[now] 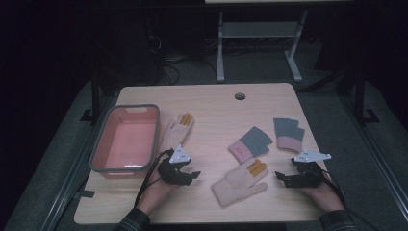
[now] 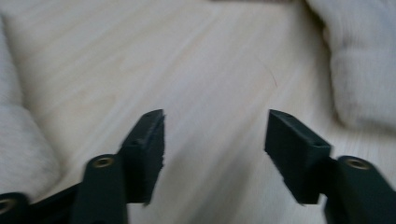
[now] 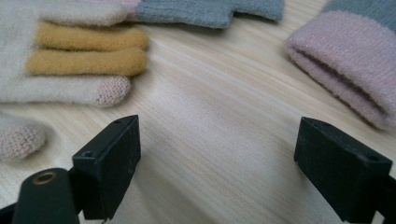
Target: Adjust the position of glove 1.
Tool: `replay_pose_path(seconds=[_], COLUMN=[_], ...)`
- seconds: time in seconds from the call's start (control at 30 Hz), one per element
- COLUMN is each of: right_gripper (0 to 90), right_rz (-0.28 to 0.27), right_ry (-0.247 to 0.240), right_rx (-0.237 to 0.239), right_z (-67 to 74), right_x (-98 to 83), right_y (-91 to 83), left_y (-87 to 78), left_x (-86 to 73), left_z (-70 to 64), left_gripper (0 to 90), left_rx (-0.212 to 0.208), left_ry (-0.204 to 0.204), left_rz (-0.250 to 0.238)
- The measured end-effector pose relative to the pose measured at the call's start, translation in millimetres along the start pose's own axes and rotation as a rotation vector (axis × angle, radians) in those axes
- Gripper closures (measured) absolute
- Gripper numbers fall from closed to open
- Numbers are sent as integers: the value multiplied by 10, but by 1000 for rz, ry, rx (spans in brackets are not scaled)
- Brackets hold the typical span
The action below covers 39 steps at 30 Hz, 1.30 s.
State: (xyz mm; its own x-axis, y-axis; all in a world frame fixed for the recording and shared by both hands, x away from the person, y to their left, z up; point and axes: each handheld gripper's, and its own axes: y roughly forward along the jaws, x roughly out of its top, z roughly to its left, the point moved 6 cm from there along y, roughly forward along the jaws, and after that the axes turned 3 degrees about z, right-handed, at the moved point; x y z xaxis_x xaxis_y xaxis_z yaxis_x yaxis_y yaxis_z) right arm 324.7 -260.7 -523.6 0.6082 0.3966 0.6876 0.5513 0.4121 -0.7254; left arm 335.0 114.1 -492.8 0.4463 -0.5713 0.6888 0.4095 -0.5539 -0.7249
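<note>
With both the left gripper (image 1: 192, 175) and right gripper (image 1: 280, 177) parted over bare table (image 1: 211, 103), holding nothing, the cream glove (image 1: 240, 182) between them could bunch or slide if a jaw catches just one knitted finger

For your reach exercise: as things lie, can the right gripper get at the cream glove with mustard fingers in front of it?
Probably yes. The right gripper is open, with bare table between it and the cream glove.
</note>
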Motion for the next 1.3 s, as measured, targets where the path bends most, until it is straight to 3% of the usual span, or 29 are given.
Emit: replay_pose_path(seconds=[0.13,0.27,0.33,0.37,0.47,0.53,0.63,0.77,1.0,1.2,1.27,1.3], right_gripper=[141,141,141,141,141,141,141,141,141,141,141,141], right_rz=[0,1,1,0,1,0,0,2,0,0,0,0], right_ry=[0,-2,-3,-3,-2,-3,-2,-4,-8,-9,-9,-9], right_rx=[0,0,0,0,0,0,0,2,6,7,7,7], right_z=[0,-1,-2,-1,-1,-1,-1,0,2,3,3,3], right_x=[0,-1,-1,-1,-1,-1,-1,0,2,2,2,2], right_y=[0,0,0,0,0,0,0,0,2,3,3,2], left_y=[18,20,33,39,81,118,185,286,404,506,528,535], left_x=[125,267,356,385,490,538,590,666,678,606,581,576], left_z=[77,188,264,292,419,509,629,763,989,1082,1100,1097], left_gripper=[616,825,858,857,737,721,676,626,611,618,664,740], left_rx=[36,84,124,138,202,236,274,304,357,376,379,377], left_ry=[-68,-93,-113,-118,-129,-133,-136,-174,-197,-232,-242,-245], left_rz=[1,10,10,10,14,18,32,35,99,142,163,171])
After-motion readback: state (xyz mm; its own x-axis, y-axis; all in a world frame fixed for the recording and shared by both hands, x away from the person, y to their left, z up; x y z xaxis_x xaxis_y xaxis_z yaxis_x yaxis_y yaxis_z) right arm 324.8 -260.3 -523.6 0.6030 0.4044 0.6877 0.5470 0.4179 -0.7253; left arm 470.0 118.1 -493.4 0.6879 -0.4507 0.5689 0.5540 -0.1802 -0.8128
